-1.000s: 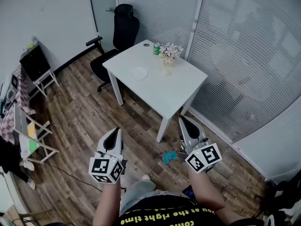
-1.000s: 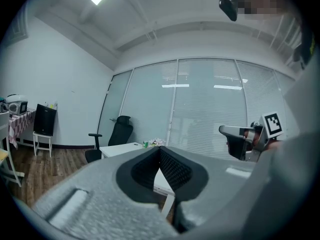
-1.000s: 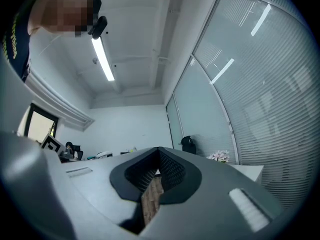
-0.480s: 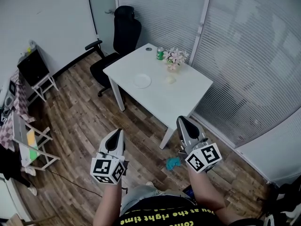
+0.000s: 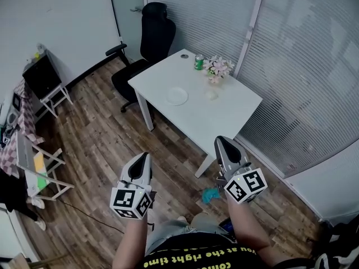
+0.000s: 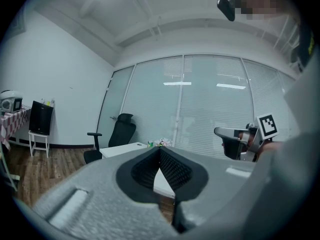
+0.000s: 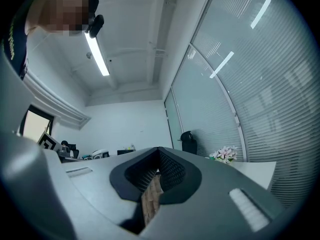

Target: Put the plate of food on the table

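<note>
Plate point(image 5: 176, 96) on desk point(image 5: 224, 116): contents not discernible; pale, round. Left hand-held gripper point(image 5: 141, 157) and right hand-held gripper point(image 5: 220, 142) are pictured closed, empty.

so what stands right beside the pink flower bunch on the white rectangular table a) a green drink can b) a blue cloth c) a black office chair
A: the green drink can stands beside the pink flower bunch at the far edge of the white rectangular table.

Black shirt point(image 5: 185, 255): yellow print, partly cut off, reads "at the right time". Nothing else legible.
</note>
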`<state>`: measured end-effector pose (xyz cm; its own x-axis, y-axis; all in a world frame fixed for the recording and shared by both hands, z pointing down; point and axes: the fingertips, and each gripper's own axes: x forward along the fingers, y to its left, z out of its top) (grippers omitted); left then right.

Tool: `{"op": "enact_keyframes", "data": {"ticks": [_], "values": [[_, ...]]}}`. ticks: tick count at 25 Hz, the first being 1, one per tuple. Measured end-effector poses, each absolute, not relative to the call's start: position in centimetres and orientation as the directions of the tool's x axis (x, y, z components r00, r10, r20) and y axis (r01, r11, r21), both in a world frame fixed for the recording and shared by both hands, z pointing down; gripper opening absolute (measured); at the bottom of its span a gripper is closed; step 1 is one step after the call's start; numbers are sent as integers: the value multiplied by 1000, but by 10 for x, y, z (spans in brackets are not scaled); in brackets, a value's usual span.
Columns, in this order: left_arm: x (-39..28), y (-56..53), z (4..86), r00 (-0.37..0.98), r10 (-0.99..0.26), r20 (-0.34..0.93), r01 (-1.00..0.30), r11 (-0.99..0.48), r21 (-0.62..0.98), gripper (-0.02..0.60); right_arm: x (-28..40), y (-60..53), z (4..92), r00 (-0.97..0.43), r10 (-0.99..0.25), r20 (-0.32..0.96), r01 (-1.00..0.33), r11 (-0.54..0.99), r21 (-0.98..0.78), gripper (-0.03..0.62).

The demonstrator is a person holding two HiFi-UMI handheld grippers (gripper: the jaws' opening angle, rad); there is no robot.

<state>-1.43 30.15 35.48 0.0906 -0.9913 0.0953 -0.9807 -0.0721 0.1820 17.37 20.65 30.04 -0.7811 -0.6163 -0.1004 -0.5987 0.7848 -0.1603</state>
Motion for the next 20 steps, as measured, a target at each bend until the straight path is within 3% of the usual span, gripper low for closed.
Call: {"op": "enact_keyframes", "data": {"ticks": [20], "values": [[-33,278,369,51,-992,115,-981,-28,193,0,148,167,318,-810,-583,-66,-568,807,-165,6]]}}
